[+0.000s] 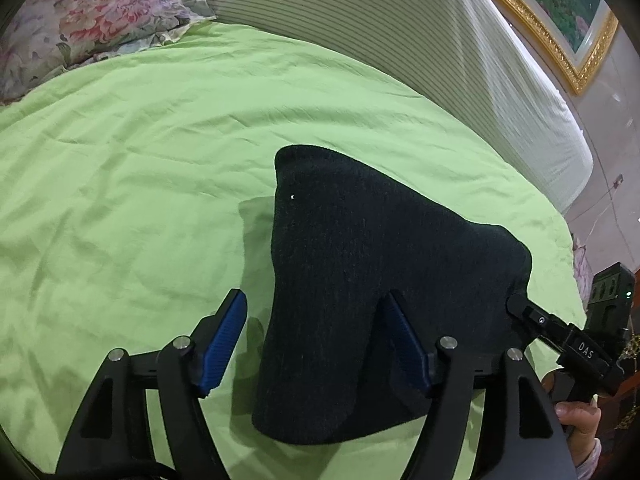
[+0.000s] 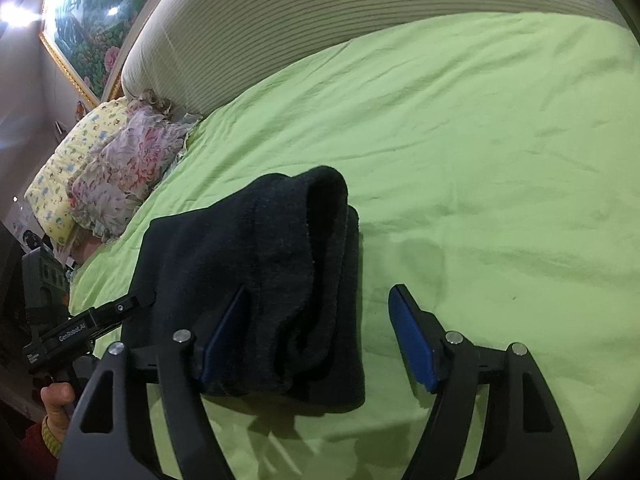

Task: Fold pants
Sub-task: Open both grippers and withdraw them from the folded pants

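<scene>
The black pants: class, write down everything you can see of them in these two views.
The black pants are a dark, fuzzy knit-looking fabric, folded into a thick compact bundle with several layers showing at one rolled edge. They lie on the green bedsheet. Both grippers stand open. The left gripper straddles one edge, one blue pad against the fabric; the right gripper does likewise at the other side. No waistband or leg ends can be made out.

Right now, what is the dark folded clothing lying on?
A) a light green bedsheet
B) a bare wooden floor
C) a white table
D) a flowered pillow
A: the dark pants lie in a folded bundle on the light green bedsheet, while the flowered pillow sits apart near the striped headboard.
</scene>
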Motion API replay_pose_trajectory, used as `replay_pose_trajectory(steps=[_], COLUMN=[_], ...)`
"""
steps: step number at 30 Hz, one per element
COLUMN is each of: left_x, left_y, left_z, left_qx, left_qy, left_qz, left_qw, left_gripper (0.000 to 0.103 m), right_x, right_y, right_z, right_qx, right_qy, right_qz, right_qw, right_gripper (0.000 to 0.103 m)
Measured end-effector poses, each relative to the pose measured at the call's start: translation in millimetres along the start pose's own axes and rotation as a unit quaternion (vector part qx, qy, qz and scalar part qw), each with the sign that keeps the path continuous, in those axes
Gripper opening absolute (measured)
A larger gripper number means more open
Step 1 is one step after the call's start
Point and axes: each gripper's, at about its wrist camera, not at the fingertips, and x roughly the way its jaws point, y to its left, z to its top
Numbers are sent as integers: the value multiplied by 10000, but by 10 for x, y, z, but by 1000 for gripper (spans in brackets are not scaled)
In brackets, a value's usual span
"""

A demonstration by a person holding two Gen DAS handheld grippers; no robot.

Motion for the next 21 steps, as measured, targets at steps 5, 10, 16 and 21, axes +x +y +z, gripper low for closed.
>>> replay_pose_trajectory(steps=[5,10,16,21], left_x=[-124,-208,-312,-389], left_y=[-75,-133,-149,-165], left_z=[-68,-135,-218,-298], left_qx=[155,313,382,464], left_qy=[-139,-182,-305,-371], left_qz=[191,332,463,537], left_qw=[9996,9988,9977,9968], left_gripper=[75,77,81,82], right_x=[-80,-166,-281,-321], right_y=[99,202,287,352], right_z=[-25,-83,-176,-262], right_qx=[-234,-460,-558,-643], right_qy=[-135,-197,-375,-360], right_qz=[-104,-135,-51,-188], right_qw=[9996,9987,9977,9971], right_gripper=[73,74,82,86])
